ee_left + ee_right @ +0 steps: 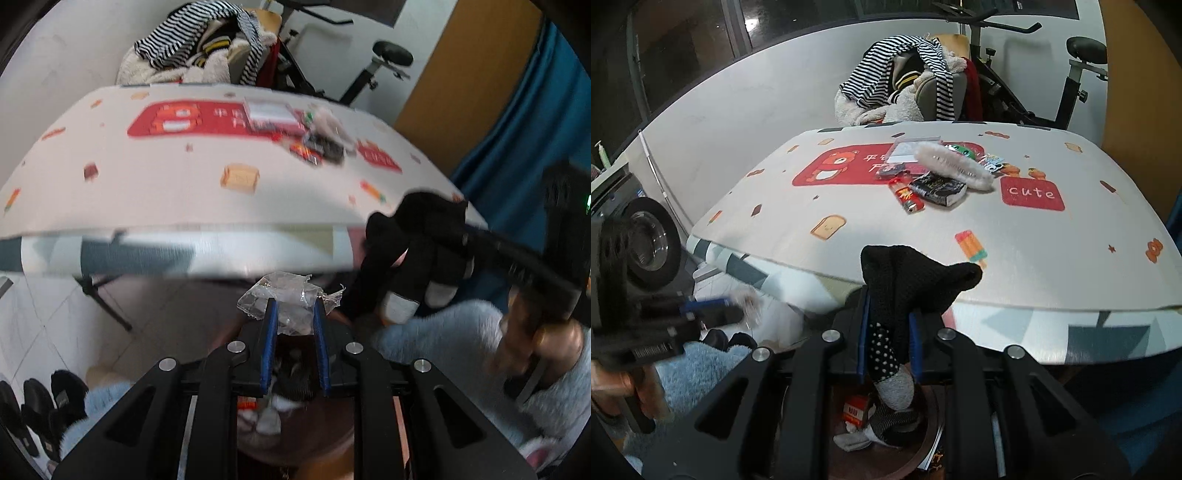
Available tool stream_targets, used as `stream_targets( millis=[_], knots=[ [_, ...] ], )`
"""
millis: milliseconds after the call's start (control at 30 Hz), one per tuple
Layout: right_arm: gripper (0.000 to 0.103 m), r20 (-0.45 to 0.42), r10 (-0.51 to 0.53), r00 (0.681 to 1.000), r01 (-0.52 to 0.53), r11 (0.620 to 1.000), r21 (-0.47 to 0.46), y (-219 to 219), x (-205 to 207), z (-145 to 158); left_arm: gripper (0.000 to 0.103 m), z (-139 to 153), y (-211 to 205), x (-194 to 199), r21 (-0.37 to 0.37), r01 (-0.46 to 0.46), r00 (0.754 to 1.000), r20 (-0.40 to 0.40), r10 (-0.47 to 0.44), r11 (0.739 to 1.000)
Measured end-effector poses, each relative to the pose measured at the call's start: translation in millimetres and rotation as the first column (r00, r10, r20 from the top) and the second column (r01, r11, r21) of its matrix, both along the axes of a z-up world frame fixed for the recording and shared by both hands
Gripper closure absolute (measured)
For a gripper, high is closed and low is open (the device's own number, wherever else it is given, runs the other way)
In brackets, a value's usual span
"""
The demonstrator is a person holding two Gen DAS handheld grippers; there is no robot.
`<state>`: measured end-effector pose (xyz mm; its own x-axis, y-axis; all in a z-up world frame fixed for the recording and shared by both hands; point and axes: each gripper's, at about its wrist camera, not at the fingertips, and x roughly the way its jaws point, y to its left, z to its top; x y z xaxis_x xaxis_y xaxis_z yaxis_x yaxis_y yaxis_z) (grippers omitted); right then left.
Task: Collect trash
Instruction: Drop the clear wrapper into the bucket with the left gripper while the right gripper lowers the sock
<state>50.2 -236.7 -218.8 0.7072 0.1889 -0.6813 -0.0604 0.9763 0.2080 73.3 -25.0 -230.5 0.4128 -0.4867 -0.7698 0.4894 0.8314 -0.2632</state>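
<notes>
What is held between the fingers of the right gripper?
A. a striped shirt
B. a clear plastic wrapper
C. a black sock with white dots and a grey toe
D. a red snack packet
C: the right gripper is shut on the black sock with white dots and a grey toe.

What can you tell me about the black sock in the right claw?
The black sock is a knitted, limp piece with a grey toe or heel patch and white grip dots on its lower part. The right claw is shut on its middle; the top flops over the fingers, the grey end dangles above a brown bin holding other trash.
</notes>
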Motion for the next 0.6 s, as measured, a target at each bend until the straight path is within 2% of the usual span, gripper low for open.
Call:
stream_targets(
  millis=[333,467,533,600],
  knots=[
    [0.083,-0.027,0.020,0.999,-0.020,1.000,-0.002,14,-21,-6,0.083,-25,2,-17,0.007,0.025,0.999,-0.048,-0.025,1.000],
    [0.083,-0.038,0.028,0.999,-0.029,1.000,-0.007,17,-24,-9,0.074,-27,3,-17,-0.007,0.030,0.998,-0.055,-0.031,1.000],
    [0.083,-0.044,0.032,0.999,-0.032,0.999,-0.007,18,-25,-10,0.073,-26,4,-18,-0.003,0.022,0.999,-0.043,-0.022,1.000],
    [0.083,-0.051,0.038,0.998,-0.038,0.999,-0.004,20,-24,-13,0.067,-24,8,-19,-0.003,-0.004,1.000,-0.022,0.004,1.000]
  ],
)
